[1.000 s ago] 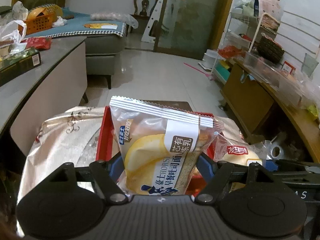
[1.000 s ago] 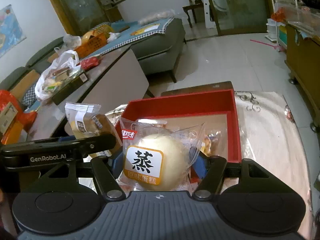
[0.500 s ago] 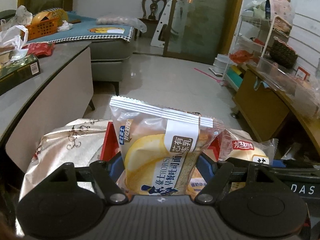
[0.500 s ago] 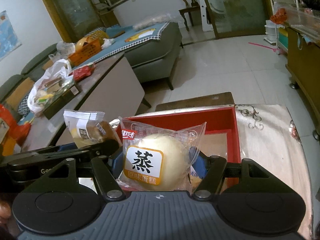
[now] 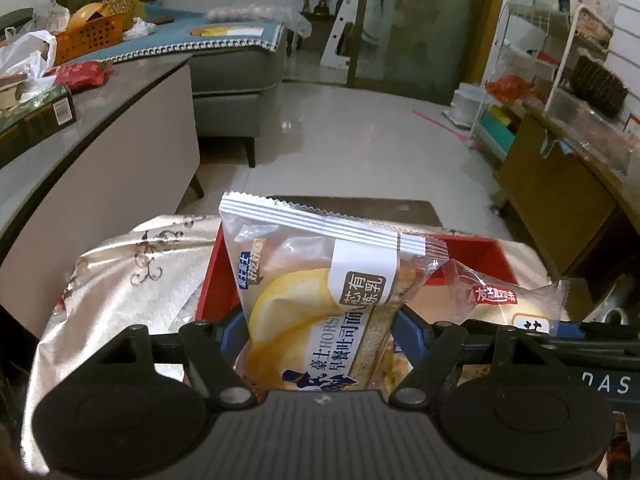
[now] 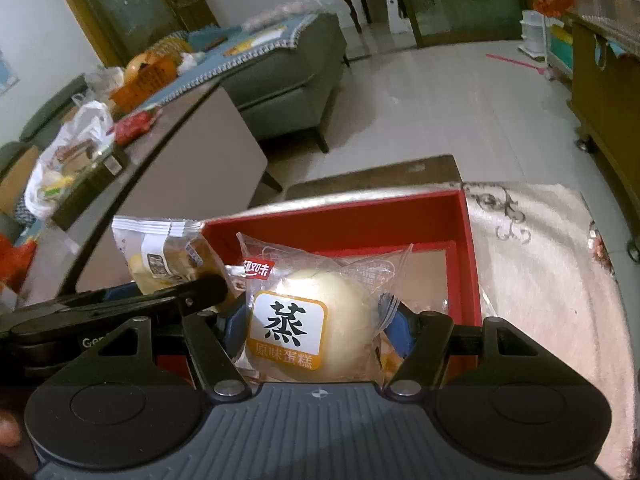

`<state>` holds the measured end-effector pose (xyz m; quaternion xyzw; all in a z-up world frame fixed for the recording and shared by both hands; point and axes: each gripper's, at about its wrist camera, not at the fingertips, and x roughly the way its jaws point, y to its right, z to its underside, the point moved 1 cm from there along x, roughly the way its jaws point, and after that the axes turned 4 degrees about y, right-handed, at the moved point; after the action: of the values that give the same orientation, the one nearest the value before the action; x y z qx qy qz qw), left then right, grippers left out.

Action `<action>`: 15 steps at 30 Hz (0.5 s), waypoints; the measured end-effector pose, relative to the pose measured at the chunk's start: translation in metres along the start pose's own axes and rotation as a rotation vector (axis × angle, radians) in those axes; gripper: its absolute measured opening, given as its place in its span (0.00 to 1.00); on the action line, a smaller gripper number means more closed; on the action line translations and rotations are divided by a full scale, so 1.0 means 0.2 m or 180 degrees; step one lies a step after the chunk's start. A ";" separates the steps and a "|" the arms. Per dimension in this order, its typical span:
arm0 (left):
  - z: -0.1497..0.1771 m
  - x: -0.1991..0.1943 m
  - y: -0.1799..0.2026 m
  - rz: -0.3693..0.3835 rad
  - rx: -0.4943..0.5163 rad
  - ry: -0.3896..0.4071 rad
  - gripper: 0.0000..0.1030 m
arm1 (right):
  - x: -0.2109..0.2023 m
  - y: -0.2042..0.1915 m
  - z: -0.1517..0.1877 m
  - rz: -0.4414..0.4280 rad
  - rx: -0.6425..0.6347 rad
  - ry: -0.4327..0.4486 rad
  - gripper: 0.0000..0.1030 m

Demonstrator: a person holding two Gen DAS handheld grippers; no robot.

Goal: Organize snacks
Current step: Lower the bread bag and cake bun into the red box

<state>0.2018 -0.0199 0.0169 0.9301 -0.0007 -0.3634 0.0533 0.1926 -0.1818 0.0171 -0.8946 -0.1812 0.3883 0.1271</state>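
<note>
We hold one snack in each hand. Our left hand-held gripper (image 5: pixel 322 344) is clamped on the clear-and-white packet of sliced toast bread (image 5: pixel 320 300), which stands upright between the blue pads with its crimped white seal on top. Our right hand-held gripper (image 6: pixel 316 332) is clamped on the clear packet holding a round pale steamed cake (image 6: pixel 316 316). Both packets hang just over the shallow red cardboard box (image 6: pixel 466 248), which sits on the pale floral cloth (image 6: pixel 540 280) covering the counter.

We judge the step in hand to be setting both packets down into the box. To do it well, we should lower each one until it rests on the box's tan floor before opening, since a soft bag let go high will tumble. We should lay them side by side rather than stacked, and keep the two tools from knocking together, as they are already very near each other. A few smaller wrapped items seem to lie in the box beneath the tools; we cannot tell what they are, so we should aim for the bare part.

The bread packet reads "HORSH" with Chinese text including "吐司面包" and "有芯冻乳". The cake label carries a large "蒸" over "原味蛋糕", with a red brand tab above. The left tool's arm shows "Gen" in the right view; the right tool's arm shows "DAS".
</note>
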 end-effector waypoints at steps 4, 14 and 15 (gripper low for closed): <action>0.01 0.04 0.01 -0.0050 0.0027 -0.0033 0.65 | 0.04 0.02 0.01 0.0026 0.0009 -0.0060 0.71; 0.05 0.13 0.01 -0.0140 0.0092 -0.0158 0.65 | 0.14 0.06 0.05 0.0162 0.0018 -0.0243 0.72; 0.05 0.14 0.01 -0.0147 0.0090 -0.0174 0.65 | 0.14 0.06 0.05 0.0168 0.0014 -0.0255 0.72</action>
<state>0.2149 -0.0241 -0.0087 0.9202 0.0142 -0.3898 0.0318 0.2053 -0.1800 -0.0130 -0.8825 -0.1616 0.4274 0.1113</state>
